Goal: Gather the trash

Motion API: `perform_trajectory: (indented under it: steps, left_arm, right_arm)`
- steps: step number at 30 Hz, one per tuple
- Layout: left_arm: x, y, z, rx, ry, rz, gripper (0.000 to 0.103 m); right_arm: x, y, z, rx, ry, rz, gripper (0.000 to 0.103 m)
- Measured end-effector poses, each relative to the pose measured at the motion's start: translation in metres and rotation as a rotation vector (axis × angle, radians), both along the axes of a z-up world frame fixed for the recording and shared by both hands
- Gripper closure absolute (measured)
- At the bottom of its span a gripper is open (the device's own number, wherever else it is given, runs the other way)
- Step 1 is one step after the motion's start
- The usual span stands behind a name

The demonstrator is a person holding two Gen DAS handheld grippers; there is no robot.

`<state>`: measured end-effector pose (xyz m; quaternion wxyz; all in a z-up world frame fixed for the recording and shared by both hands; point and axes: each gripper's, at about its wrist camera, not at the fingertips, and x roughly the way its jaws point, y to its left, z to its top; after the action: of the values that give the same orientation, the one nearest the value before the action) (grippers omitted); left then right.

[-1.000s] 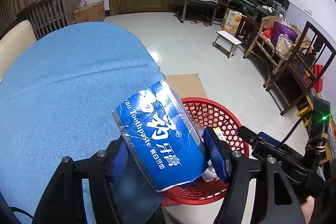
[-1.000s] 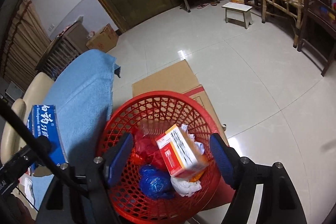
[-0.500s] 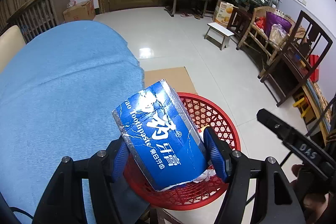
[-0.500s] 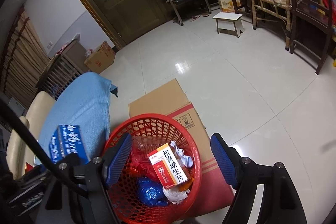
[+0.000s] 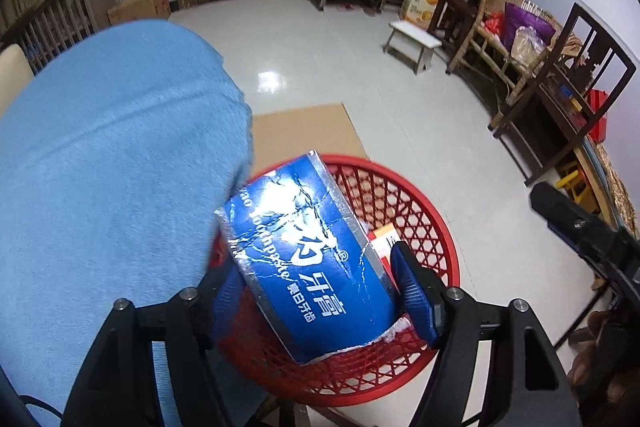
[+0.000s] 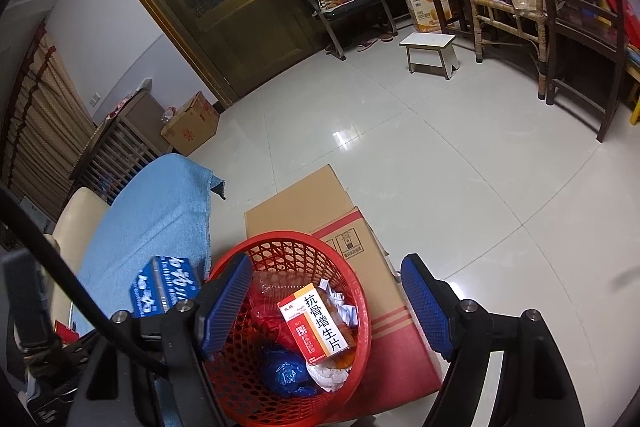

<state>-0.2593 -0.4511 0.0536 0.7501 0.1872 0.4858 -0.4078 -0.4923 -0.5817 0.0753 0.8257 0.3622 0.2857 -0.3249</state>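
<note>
Left gripper (image 5: 320, 291) clamped; right gripper (image 6: 326, 307) fingers spread wide, empty.

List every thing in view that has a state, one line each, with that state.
left gripper: shut on the toothpaste box.
right gripper: open, holding nothing, above the basket.
toothpaste box: creased, tilted, held over the basket rim.
red mesh basket: upright, partly filled with trash.
orange medicine box: lying on top of the trash inside the basket.
flattened cardboard: lying flat on the floor under the basket.
</note>
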Motion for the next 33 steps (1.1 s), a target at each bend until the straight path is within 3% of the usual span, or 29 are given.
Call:
perform_trajectory:
  steps: [3,10,16,33]
  left_arm:
    - [0.001,0.001,-0.005,0.017,0.027,0.006,0.017]
    - [0.000,0.015,0.006,-0.007,0.003,0.008,0.017]
    - [0.005,0.038,0.028,-0.056,-0.078,0.020,0.017]
    - [0.038,0.141,0.065,-0.222,-0.122,0.126,0.017]
  right_arm:
    - [-0.002,0.000,0.004,-0.008,-0.003,-0.002,0.023]
    - [-0.002,0.005,0.007,-0.016,0.003,-0.013,0.023]
    - [0.009,0.018,0.010,-0.032,0.018,0.008,0.023]
    - [0.054,0.114,0.006,-0.119,0.135,0.094,0.023]
